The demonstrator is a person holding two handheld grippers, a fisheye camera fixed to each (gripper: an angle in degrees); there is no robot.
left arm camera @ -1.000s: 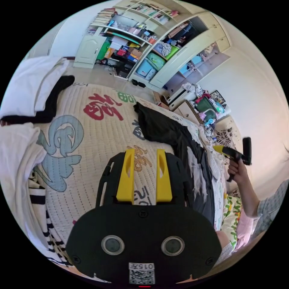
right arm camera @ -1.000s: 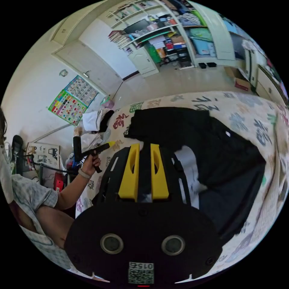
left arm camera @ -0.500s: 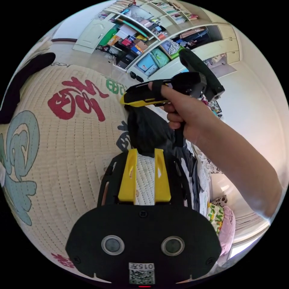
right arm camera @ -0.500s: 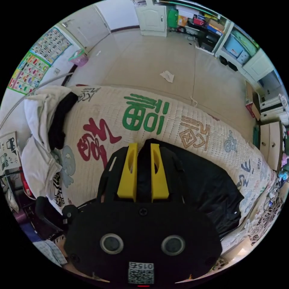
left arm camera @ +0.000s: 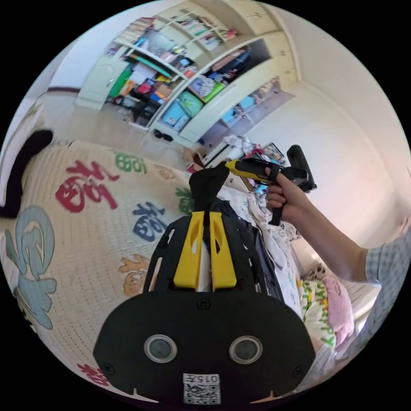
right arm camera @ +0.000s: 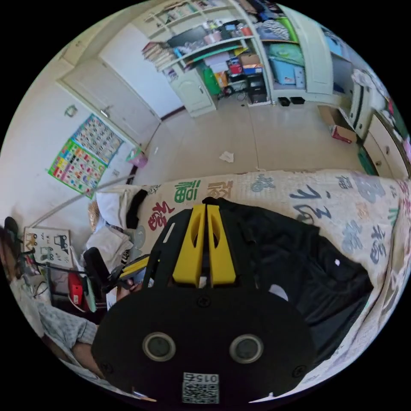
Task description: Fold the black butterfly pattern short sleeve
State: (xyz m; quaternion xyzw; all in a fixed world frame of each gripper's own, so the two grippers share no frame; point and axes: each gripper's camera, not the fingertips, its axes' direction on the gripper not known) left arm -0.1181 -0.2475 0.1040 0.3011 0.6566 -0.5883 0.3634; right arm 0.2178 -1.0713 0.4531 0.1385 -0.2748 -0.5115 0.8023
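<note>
- Left gripper view: the left gripper (left arm camera: 204, 214) points across a cream quilted bed cover (left arm camera: 77, 239) printed with large coloured characters. Its yellow jaws stand nearly together, with black cloth of the short sleeve shirt (left arm camera: 208, 187) between their tips; they appear to pinch it.
- Beyond those tips the right gripper (left arm camera: 231, 165), held in a hand (left arm camera: 284, 201), clamps a raised corner of the same black shirt, which hangs from it in a peak.
- More of the shirt, black with pale markings, lies along the bed edge beside the left gripper's body.
- Right gripper view: the right gripper's yellow jaws are pressed together on an edge of the black shirt (right arm camera: 299, 265), which spreads over the bed cover (right arm camera: 342, 201).
- At the lower left of this view the left gripper (right arm camera: 145, 261) shows partly behind the black housing; its jaws cannot be judged here.
- White and black clothes (right arm camera: 117, 205) sit piled at the far end of the bed.
- Open shelves (right arm camera: 222, 47) crammed with books and boxes line the far wall.
</note>
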